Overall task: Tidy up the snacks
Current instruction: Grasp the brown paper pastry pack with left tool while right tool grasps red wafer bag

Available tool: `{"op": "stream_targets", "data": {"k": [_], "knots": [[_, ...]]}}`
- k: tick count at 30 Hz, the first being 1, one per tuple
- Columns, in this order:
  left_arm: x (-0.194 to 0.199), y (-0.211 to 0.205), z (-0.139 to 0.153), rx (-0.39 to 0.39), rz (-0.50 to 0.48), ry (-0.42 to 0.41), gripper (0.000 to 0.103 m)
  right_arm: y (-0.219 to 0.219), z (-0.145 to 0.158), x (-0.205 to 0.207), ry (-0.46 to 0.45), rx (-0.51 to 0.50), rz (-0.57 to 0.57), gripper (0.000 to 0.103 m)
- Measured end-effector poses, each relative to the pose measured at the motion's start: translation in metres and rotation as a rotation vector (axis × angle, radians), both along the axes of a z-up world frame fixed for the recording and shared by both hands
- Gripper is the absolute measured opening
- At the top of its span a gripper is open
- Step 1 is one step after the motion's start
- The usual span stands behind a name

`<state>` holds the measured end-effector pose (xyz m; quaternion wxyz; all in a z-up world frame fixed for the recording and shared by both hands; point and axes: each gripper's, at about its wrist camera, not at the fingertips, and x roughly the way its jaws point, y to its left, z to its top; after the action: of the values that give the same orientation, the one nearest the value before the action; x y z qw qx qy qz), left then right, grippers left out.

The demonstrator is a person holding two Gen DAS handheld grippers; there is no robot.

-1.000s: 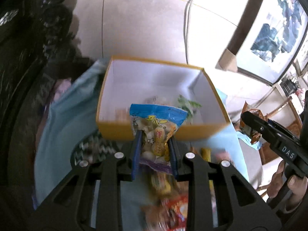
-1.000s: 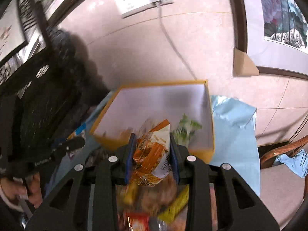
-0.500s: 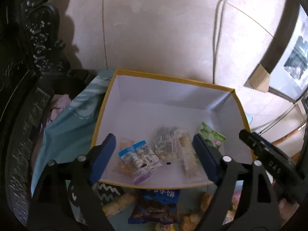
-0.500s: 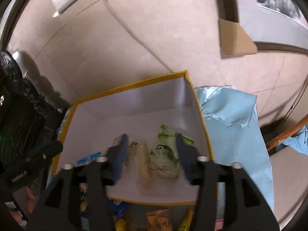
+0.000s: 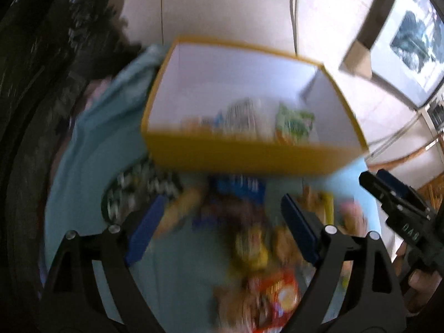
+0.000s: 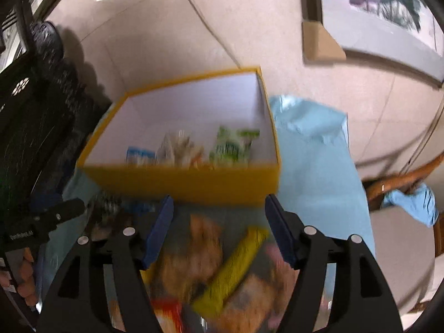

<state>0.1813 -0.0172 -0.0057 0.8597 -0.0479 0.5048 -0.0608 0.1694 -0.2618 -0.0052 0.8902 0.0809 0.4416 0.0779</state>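
A yellow box point(image 5: 244, 156) point(image 6: 177, 180) with a white inside stands on a light blue cloth and holds several snack packets, among them a green one point(image 5: 294, 123) point(image 6: 233, 144). In front of the box lies a blurred pile of loose snacks point(image 5: 249, 236) point(image 6: 211, 263), with a yellow bar point(image 6: 236, 266) and a red packet point(image 5: 277, 297). My left gripper point(image 5: 222, 216) hangs open above the pile with nothing between its fingers. My right gripper point(image 6: 217, 216) is over the pile too, its jaws opening and holding nothing; it also shows at the right edge point(image 5: 396, 202) of the left wrist view.
The light blue cloth point(image 6: 310, 166) covers the table. A dark carved chair point(image 5: 41, 83) stands at the left. A tiled wall with a cable and a socket rises behind the box. A wooden chair arm point(image 6: 402, 180) with blue fabric is at the right.
Both grippers held snack packets over the box a second ago, then opened and let them fall inside. Both have since drawn back and sunk toward the loose pile in front of the box.
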Motion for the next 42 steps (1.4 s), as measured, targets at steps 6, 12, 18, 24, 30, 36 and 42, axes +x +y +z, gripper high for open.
{"op": "stream_targets", "data": {"k": [6, 12, 18, 24, 30, 36, 42], "knots": [[-0.063, -0.003, -0.047, 0.029, -0.045, 0.131, 0.088, -0.013, -0.024, -0.062, 0.107, 0.059, -0.021, 0.069], [-0.094, -0.002, -0.071, 0.016, -0.035, 0.185, 0.087, -0.007, -0.038, -0.099, 0.186, 0.099, 0.05, 0.069], [-0.098, -0.007, -0.091, 0.004, -0.04, 0.232, 0.072, 0.006, -0.042, -0.123, 0.201, 0.081, 0.103, 0.069], [-0.1, -0.015, -0.113, -0.003, -0.058, 0.287, 0.058, 0.007, -0.044, -0.137, 0.221, 0.079, 0.111, 0.069], [-0.104, -0.014, -0.112, -0.018, -0.074, 0.266, 0.032, 0.008, -0.052, -0.149, 0.264, 0.072, 0.131, 0.069], [-0.113, -0.011, -0.083, -0.037, -0.087, 0.201, 0.032, 0.04, -0.059, -0.163, 0.289, 0.016, 0.287, 0.069], [-0.119, 0.001, -0.068, -0.044, -0.067, 0.184, 0.032, 0.084, -0.078, -0.172, 0.318, -0.033, 0.412, 0.069]]}}
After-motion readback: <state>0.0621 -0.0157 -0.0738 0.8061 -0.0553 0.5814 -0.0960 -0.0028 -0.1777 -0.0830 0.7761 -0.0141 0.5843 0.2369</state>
